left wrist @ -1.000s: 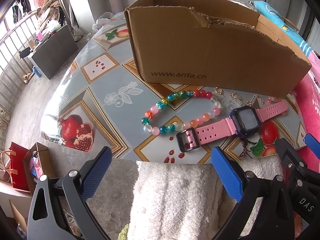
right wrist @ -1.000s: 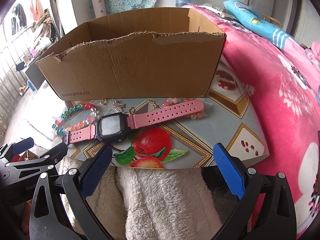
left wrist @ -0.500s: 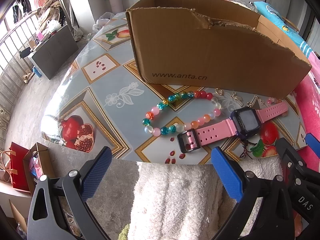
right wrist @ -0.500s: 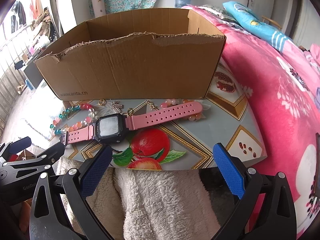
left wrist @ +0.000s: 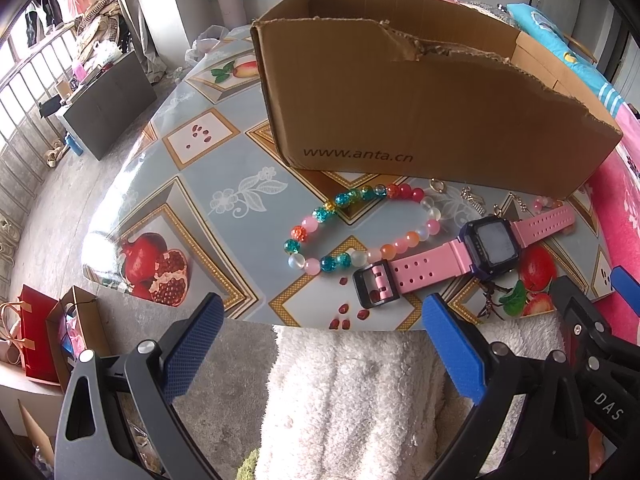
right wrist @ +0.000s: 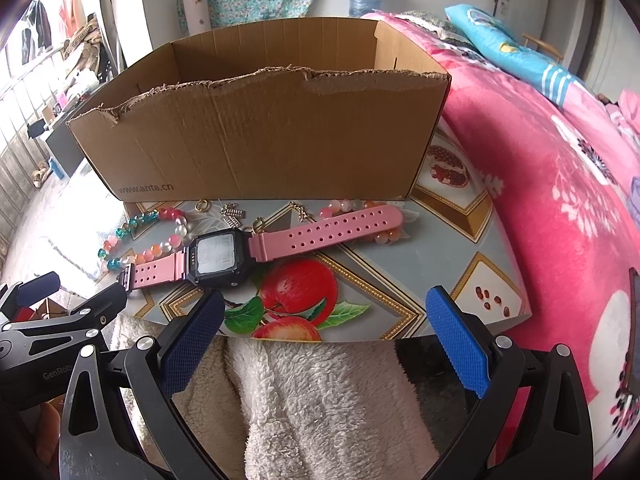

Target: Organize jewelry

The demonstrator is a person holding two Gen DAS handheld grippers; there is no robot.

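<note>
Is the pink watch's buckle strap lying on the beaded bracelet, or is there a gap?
Touching. In the left wrist view the pink watch strap lies across the near beads of the beaded bracelet, with no tablecloth showing between them.

Cardboard box [right wrist: 260, 136]: floor of interior hidden behind the torn front wall in both views; contents cannot be told.
Second bead bracelet [right wrist: 356, 216]: largely covered by the pink watch [right wrist: 256, 248] strap; only a few pale pink and orange beads show.
Small metal charms [right wrist: 232, 214]: too small to identify.
Watch screen: display unreadable.
Paper bags [left wrist: 48, 332]: contents unclear.
Bedspread [right wrist: 560, 200]: cut off by the right frame edge.
</note>
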